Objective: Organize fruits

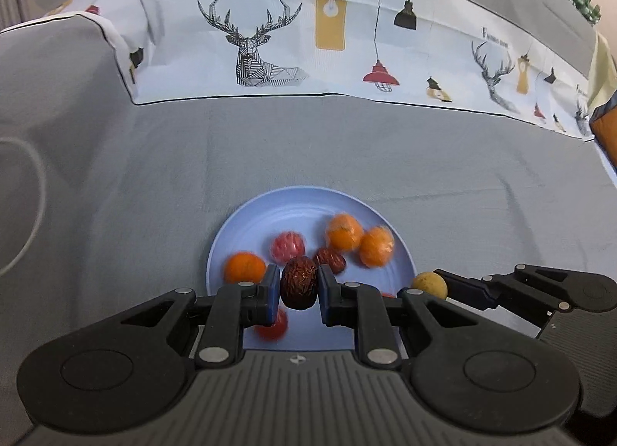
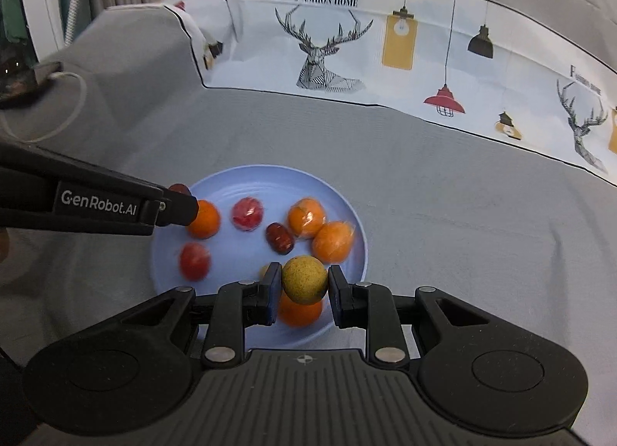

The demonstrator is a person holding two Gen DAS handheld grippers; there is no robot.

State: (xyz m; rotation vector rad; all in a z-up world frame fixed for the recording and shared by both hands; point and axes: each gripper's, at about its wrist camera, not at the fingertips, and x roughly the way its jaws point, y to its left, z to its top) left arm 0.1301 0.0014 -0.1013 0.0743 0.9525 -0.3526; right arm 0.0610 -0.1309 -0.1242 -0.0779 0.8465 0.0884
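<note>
A light blue plate (image 1: 270, 214) (image 2: 239, 183) lies on the grey cloth and holds several oranges, two red fruits and a dark red date (image 2: 279, 238). My left gripper (image 1: 299, 286) is shut on a wrinkled dark red date (image 1: 299, 282) above the plate's near side. My right gripper (image 2: 304, 284) is shut on a round yellow fruit (image 2: 304, 279) above the plate's near edge. In the left wrist view the right gripper (image 1: 447, 286) comes in from the right with the yellow fruit (image 1: 430, 284). In the right wrist view the left gripper (image 2: 181, 199) reaches over the plate's left rim.
A printed cloth with deer and lamps (image 1: 308, 41) (image 2: 385, 52) rises behind the plate. A white cable loop (image 1: 34, 191) (image 2: 69, 110) lies on the grey cloth at the left. An orange object (image 1: 605, 125) sits at the far right.
</note>
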